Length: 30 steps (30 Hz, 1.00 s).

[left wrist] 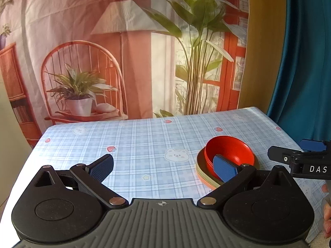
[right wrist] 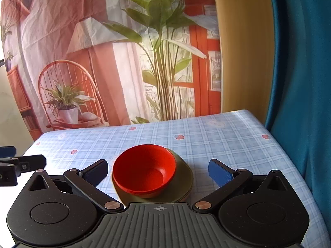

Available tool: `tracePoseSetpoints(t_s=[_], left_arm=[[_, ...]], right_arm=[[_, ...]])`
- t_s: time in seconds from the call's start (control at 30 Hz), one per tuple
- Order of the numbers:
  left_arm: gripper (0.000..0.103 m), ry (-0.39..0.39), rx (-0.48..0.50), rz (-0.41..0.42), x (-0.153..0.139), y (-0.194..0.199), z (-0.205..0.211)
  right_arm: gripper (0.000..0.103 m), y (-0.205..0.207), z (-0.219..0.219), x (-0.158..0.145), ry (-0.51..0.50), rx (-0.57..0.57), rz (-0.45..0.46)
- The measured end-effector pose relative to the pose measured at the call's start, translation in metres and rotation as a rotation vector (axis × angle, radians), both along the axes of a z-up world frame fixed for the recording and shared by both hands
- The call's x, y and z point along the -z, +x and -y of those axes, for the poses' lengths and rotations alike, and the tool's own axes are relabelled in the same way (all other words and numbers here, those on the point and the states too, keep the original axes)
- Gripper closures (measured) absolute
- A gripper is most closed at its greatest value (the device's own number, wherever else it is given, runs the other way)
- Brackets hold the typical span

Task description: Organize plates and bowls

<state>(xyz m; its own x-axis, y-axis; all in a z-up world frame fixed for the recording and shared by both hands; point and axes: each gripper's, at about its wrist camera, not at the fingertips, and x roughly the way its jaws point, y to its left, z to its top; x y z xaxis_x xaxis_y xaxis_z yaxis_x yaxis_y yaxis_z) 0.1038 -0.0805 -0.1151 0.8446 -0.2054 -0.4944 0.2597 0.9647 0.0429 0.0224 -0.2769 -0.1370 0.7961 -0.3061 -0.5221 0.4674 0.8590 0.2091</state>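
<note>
Red bowls [right wrist: 144,170] sit nested on stacked plates [right wrist: 187,177], apparently finished; both the right tool [right wrist: 158,172] and left tool [left wrist: 163,166] gape wide, empty—withdraw straight back without nudging the pile.

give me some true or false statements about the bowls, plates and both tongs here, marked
1. The red bowls sit nested on the stacked plates. True.
2. The right tongs are shut on a bowl. False: they are open, with the stack between the pads and no contact visible.
3. The left tongs hold a plate. False: they are open and hold nothing.
4. The stack rests on a blue plaid tablecloth. True.
5. The top plate is blue. False: it is olive green.
</note>
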Motion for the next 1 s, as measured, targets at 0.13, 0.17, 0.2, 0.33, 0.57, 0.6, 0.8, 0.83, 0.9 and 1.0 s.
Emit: tracePoseSetpoints(t_s=[0.13, 0.17, 0.2, 0.33, 0.57, 0.6, 0.8, 0.83, 0.9, 1.0], left_arm=[[0.000, 0.030, -0.043, 0.055, -0.014, -0.024, -0.014], [0.000, 0.049, -0.059, 0.071, -0.017, -0.029, -0.015], [0.000, 0.071, -0.079, 0.090, -0.022, -0.039, -0.018], [0.000, 0.076, -0.098, 0.139, -0.038, -0.068, -0.031], [0.000, 0.052, -0.127, 0.172, -0.065, -0.119, -0.054], [0.000, 0.047, -0.131, 0.177, -0.068, -0.125, -0.057], [0.000, 0.016, -0.169, 0.201, -0.078, -0.157, -0.074], [0.000, 0.007, -0.173, 0.203, -0.079, -0.161, -0.077], [0.000, -0.011, -0.183, 0.196, -0.081, -0.167, -0.083], [0.000, -0.023, -0.200, 0.204, -0.082, -0.173, -0.087]], right_arm=[[0.000, -0.012, -0.019, -0.015, -0.029, -0.003, 0.008], [0.000, -0.015, -0.024, -0.018, -0.039, -0.007, 0.010], [0.000, -0.018, -0.031, -0.023, -0.053, -0.007, 0.011], [0.000, -0.030, -0.056, -0.041, -0.125, -0.012, 0.009], [0.000, -0.066, -0.096, -0.074, -0.140, -0.047, 0.063], [0.000, -0.071, -0.101, -0.078, -0.141, -0.049, 0.071], [0.000, -0.096, -0.126, -0.099, -0.151, -0.061, 0.113], [0.000, -0.099, -0.129, -0.102, -0.154, -0.060, 0.117], [0.000, -0.104, -0.135, -0.108, -0.161, -0.059, 0.126], [0.000, -0.110, -0.140, -0.113, -0.166, -0.059, 0.136]])
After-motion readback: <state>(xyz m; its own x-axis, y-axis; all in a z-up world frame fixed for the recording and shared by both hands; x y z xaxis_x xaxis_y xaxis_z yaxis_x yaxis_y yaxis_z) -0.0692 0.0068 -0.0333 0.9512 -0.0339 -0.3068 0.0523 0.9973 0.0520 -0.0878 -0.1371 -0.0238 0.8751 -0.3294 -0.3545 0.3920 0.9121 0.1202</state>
